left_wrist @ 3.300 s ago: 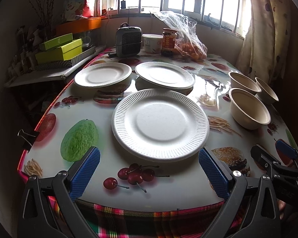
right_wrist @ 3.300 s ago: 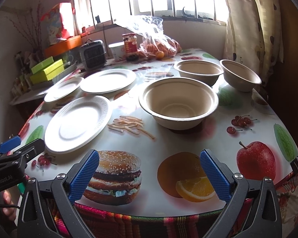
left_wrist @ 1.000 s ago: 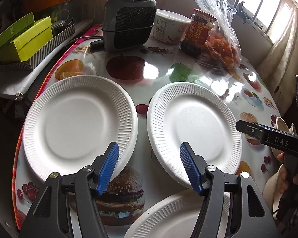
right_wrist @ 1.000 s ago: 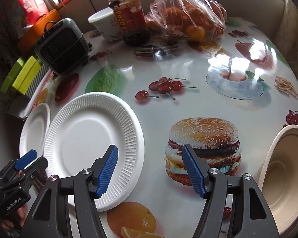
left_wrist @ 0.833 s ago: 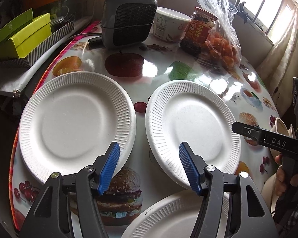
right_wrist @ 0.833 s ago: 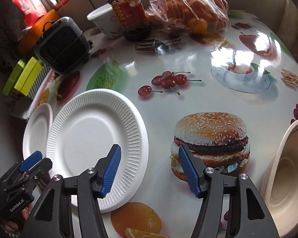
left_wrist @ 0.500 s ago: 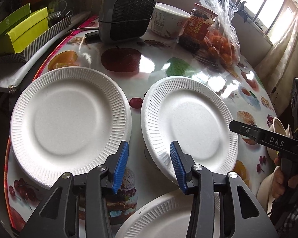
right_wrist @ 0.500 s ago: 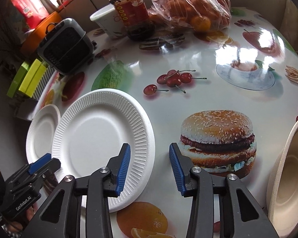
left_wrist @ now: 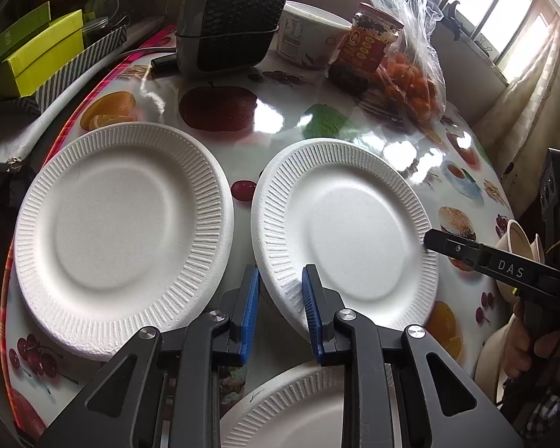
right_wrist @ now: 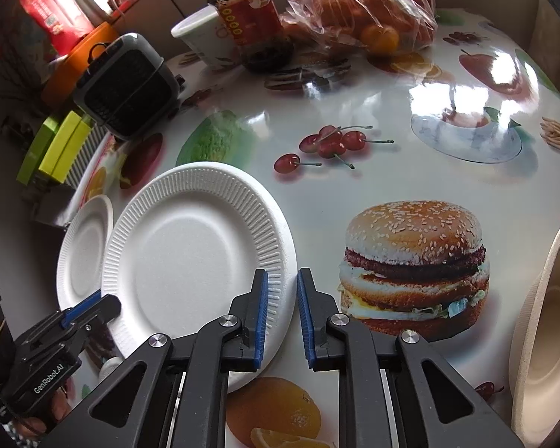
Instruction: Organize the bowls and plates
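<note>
Pinching the middle paper plate by both edges to lift it

I am closing the left gripper [left_wrist: 280,310] on the near-left rim of the middle paper plate [left_wrist: 339,227], with that rim between the blue pads, while the right gripper [right_wrist: 282,317] is clenched on the same plate's near-right rim. To do this well, I am judging that both grips need to sit deep enough on the ribbed rim and rise together, level, since thin paper bends easily. The plate is lying on the fruit-print tablecloth [right_wrist: 392,171], just right of the left paper plate [left_wrist: 123,227] and just beyond the near paper plate [left_wrist: 298,407]; a beige bowl [right_wrist: 545,324] is sitting at the right edge.
</note>
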`<state>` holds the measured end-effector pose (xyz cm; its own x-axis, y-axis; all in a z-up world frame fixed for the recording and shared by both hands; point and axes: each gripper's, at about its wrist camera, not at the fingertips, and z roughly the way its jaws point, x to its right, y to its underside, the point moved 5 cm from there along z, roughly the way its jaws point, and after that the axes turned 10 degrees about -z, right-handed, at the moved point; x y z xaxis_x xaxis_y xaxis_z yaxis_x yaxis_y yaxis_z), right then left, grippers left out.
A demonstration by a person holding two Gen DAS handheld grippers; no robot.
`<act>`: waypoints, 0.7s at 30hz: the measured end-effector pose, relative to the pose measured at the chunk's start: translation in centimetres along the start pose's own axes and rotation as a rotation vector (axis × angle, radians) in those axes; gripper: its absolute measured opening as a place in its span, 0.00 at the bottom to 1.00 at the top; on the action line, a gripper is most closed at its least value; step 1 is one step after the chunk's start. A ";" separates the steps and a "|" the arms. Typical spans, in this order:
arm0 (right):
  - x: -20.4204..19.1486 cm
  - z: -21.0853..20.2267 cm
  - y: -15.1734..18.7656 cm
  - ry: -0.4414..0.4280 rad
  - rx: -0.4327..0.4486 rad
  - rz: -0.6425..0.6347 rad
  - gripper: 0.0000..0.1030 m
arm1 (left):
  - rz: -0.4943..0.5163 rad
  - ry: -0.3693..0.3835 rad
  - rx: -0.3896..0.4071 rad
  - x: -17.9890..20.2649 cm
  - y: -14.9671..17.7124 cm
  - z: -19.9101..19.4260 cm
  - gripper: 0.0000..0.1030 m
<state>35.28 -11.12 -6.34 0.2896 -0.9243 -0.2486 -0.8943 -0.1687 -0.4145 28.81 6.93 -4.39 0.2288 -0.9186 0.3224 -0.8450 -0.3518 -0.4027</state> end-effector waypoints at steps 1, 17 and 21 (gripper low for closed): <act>0.0 0.0 0.0 0.001 0.000 0.000 0.15 | -0.001 -0.001 0.000 0.0 0.0 0.0 0.23; -0.1 -0.8 0.3 0.004 0.017 -0.001 0.14 | 0.003 -0.001 0.003 0.1 0.0 -0.1 0.23; -0.1 -1.5 0.5 0.010 0.030 -0.003 0.14 | 0.008 0.001 0.005 0.4 0.0 -0.5 0.23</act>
<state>34.32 -11.66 -5.18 0.2889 -0.9272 -0.2386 -0.8825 -0.1613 -0.4418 28.66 6.64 -3.85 0.2217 -0.9209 0.3206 -0.8441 -0.3459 -0.4097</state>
